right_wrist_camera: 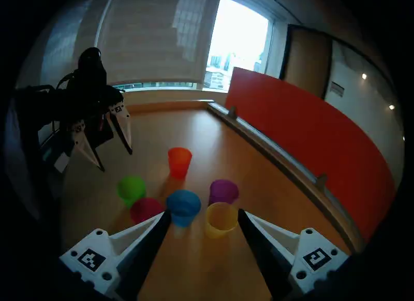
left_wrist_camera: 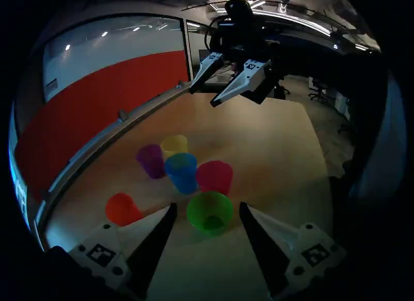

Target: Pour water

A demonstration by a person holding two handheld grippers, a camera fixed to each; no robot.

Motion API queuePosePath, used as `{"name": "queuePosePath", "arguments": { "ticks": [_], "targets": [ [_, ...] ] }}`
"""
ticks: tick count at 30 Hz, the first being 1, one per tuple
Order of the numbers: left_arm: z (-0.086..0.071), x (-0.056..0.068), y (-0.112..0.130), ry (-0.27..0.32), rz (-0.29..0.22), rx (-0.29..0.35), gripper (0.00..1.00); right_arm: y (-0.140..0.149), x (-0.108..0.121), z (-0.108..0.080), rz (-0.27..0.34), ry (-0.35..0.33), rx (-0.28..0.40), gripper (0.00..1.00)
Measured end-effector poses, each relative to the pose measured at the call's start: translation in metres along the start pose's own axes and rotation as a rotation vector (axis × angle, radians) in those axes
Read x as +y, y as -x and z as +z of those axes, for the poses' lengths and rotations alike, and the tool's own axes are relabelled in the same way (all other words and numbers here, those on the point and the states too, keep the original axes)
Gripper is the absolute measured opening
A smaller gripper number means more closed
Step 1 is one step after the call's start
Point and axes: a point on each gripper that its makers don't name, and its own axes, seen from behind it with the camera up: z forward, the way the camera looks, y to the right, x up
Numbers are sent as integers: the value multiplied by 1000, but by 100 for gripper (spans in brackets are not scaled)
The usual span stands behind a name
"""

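Cups (left_wrist_camera: 181,171), six tapered ones of translucent coloured plastic, stand clustered on the smooth wooden counter (left_wrist_camera: 279,145). My left gripper (left_wrist_camera: 208,206) has its jaws released and empty, the green cup (left_wrist_camera: 207,220) between their tips. My right gripper (right_wrist_camera: 203,213) is likewise released, the yellow cup (right_wrist_camera: 221,219) just ahead. The green one's bottom looks darker, perhaps liquid; too dim to tell.

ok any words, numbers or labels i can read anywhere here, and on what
No readable words or numbers anywhere.
On the left gripper: square black-and-white tags, patterns, not text.
On the right gripper: the same kind.
On the wall plate: too small to read.
On the cups: no print.
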Motion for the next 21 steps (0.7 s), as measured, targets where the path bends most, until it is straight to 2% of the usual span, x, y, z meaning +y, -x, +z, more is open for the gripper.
{"name": "queuePosePath", "arguments": {
  "ticks": [14, 21],
  "targets": [
    [5, 2, 17, 9, -4, -35, 89, 11, -2, 15, 4, -23, -28, 100],
    [9, 7, 26, 23, -6, -51, 89, 15, -4, 22, 6, -34, -39, 100]
  ]
}}
